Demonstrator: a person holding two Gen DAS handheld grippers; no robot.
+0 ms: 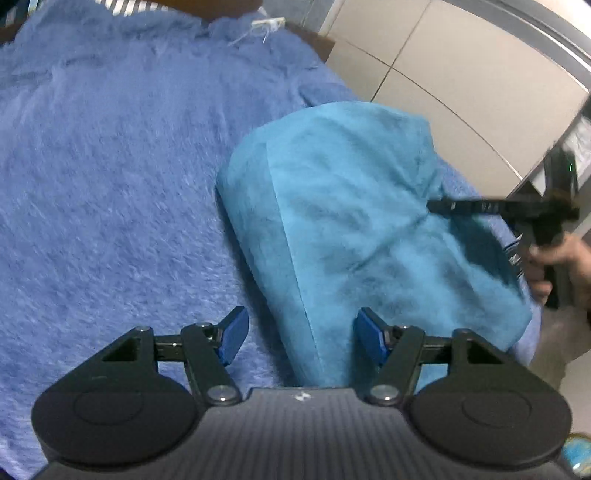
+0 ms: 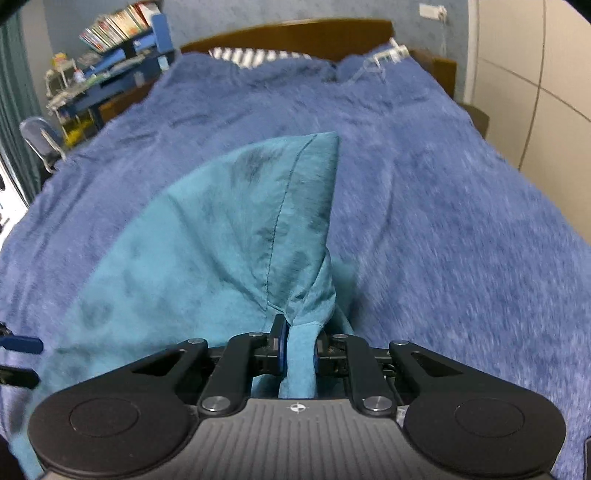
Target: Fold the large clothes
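Note:
A teal garment (image 1: 343, 229) lies bunched on a fuzzy blue blanket (image 1: 110, 184) that covers a bed. My left gripper (image 1: 301, 338) is open, its blue pads either side of the garment's near edge, holding nothing. My right gripper (image 2: 299, 350) is shut on a fold of the teal garment (image 2: 207, 251) and lifts it so the cloth tents up from the blanket (image 2: 443, 221). In the left wrist view the right gripper (image 1: 436, 206) comes in from the right, held by a hand, pinching the cloth's far side.
A wooden headboard (image 2: 295, 33) and striped pillow (image 2: 255, 57) are at the far end. A blue desk with books (image 2: 118, 48) and a chair (image 2: 37, 136) stand left of the bed. A pale tiled floor (image 1: 443, 74) lies right of the bed.

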